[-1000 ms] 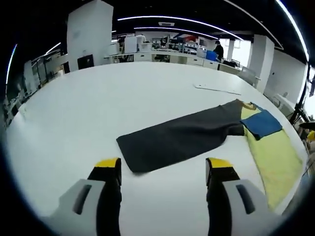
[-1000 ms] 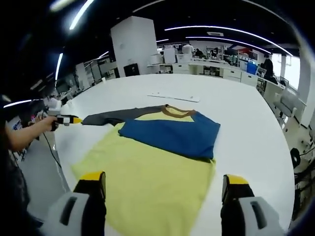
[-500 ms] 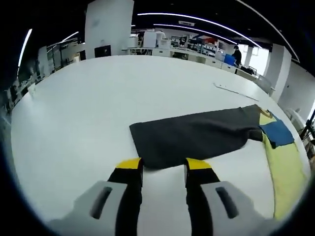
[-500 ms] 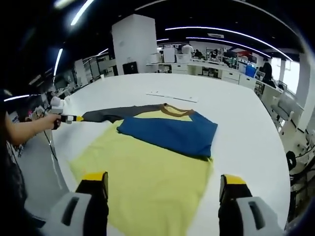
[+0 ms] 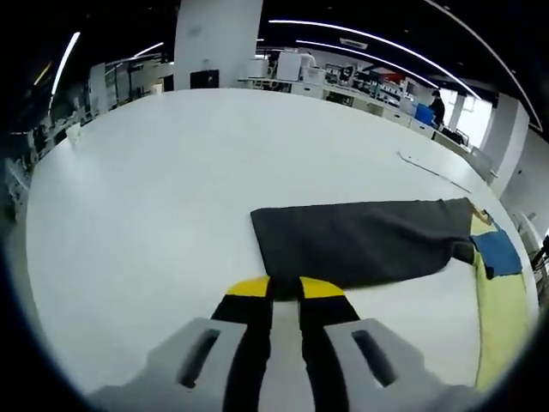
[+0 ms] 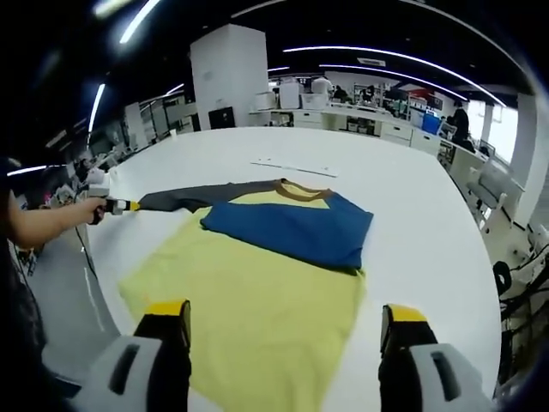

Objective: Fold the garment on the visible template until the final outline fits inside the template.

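A long-sleeved shirt lies flat on the white table (image 6: 429, 197), with a yellow body (image 6: 249, 300), a brown collar (image 6: 300, 193) and a blue sleeve (image 6: 287, 227) folded across the chest. Its dark grey sleeve (image 5: 360, 240) stretches straight out sideways. My left gripper (image 5: 284, 287) is shut on the near corner of that sleeve's cuff. In the right gripper view a hand holds the left gripper (image 6: 116, 206) at the grey sleeve's (image 6: 197, 197) tip. My right gripper (image 6: 283, 316) hangs open above the shirt's hem, with nothing between its jaws.
A thin flat white strip (image 6: 296, 167) lies on the table beyond the collar, also seen as the strip (image 5: 433, 167) in the left gripper view. The table's edge (image 6: 103, 283) runs close by the shirt's left side. Desks and a person stand far behind.
The left gripper moved forward to the grey sleeve's cuff and its jaws went from wide open to shut on it. The right gripper stayed open and barely moved.
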Motion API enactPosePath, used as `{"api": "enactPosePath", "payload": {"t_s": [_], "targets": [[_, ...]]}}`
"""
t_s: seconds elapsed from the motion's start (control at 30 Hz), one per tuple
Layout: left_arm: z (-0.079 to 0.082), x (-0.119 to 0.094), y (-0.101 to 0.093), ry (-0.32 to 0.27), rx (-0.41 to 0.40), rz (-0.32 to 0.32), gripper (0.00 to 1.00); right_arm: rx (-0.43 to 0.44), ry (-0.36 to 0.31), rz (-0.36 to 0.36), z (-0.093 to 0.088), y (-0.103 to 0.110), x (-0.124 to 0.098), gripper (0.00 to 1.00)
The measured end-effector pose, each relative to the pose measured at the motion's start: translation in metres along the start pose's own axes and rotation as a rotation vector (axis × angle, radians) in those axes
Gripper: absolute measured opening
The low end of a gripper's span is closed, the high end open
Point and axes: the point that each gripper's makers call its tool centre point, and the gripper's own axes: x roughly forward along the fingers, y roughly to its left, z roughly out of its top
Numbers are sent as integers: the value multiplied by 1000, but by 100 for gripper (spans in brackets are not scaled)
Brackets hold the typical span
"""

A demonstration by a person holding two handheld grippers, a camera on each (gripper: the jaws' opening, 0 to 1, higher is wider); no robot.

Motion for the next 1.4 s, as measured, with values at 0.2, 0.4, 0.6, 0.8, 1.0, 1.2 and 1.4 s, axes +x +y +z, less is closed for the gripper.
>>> {"api": "enactPosePath", "payload": {"t_s": [0.2,0.4,0.6,0.8,1.0,1.2,1.4], "targets": [[4,-1,2,7,9,12,0,7,6,2,-4,2,-2,93],[14,-3,3,-4,21,9,0,11,8,0,-7,2,-6,94],[34,-2,2,-43,54,-2,0,11,18,6,-10,5,-6,94],[39,6,5,-41,74,-5,0,17,12,3,-9,4,-8,94],[32,14,8,-17,88,1,0,27,16,-4,-13,0,-10,94],[30,16,7,-15,106,-4,0,29,20,1,-15,0,-9,95],[41,8,-5,-50,113,-34,0,31,16,1,-14,-1,-8,97]]}}
